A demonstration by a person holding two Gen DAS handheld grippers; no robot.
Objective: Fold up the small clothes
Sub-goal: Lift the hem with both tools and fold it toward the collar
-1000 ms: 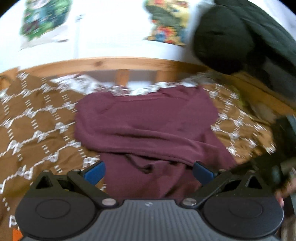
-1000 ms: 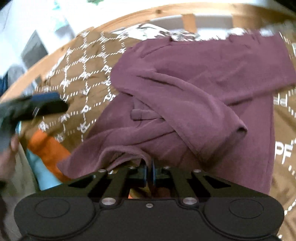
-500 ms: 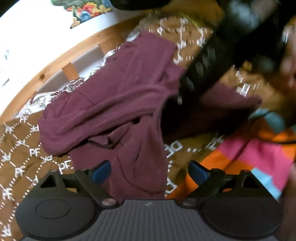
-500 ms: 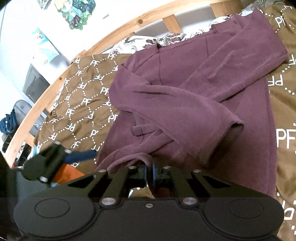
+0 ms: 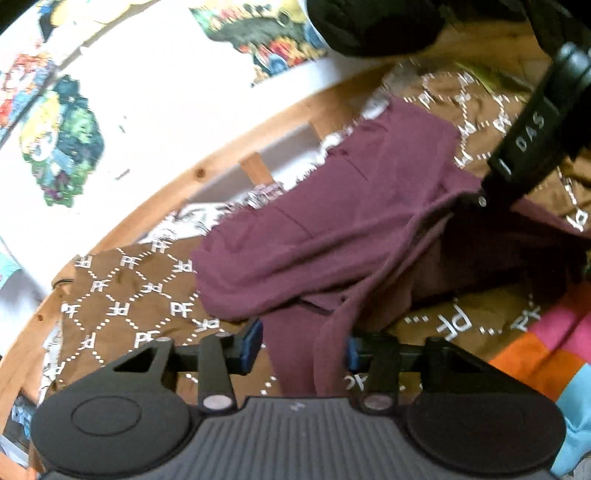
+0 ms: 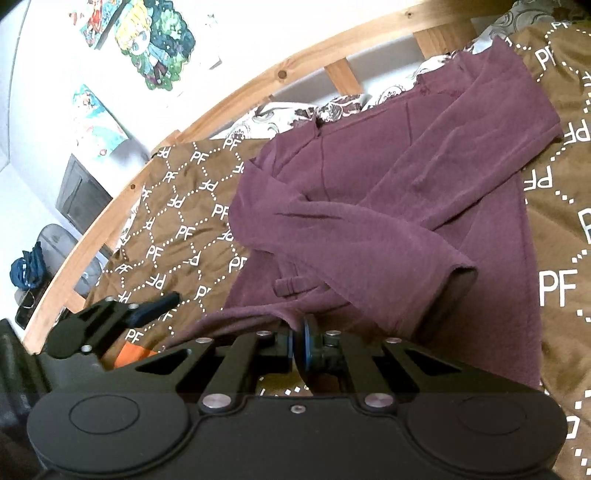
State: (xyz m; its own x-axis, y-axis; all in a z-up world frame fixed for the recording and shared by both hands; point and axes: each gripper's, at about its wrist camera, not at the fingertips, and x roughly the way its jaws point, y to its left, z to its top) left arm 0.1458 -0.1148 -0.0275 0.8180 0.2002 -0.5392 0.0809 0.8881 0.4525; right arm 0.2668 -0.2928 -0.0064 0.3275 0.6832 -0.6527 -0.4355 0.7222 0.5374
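Observation:
A maroon long-sleeved top lies on a brown blanket printed with white letters, its sleeves folded across its front. My right gripper is shut on the top's near hem, which rises into its blue pads. In the left wrist view a strip of the same top hangs between the blue pads of my left gripper. Those jaws are closing, with a gap still showing beside the cloth. The right gripper's black housing crosses the upper right there. One left fingertip shows in the right wrist view.
A wooden bed rail runs behind the blanket, with posters on the white wall above it. A striped orange, pink and blue cover lies to the right of the brown blanket. A dark heap of clothing sits at the far corner.
My left gripper has rolled, come in over the top's near edge, and its jaws have narrowed from wide open around the cloth. The right gripper has stayed shut on the hem.

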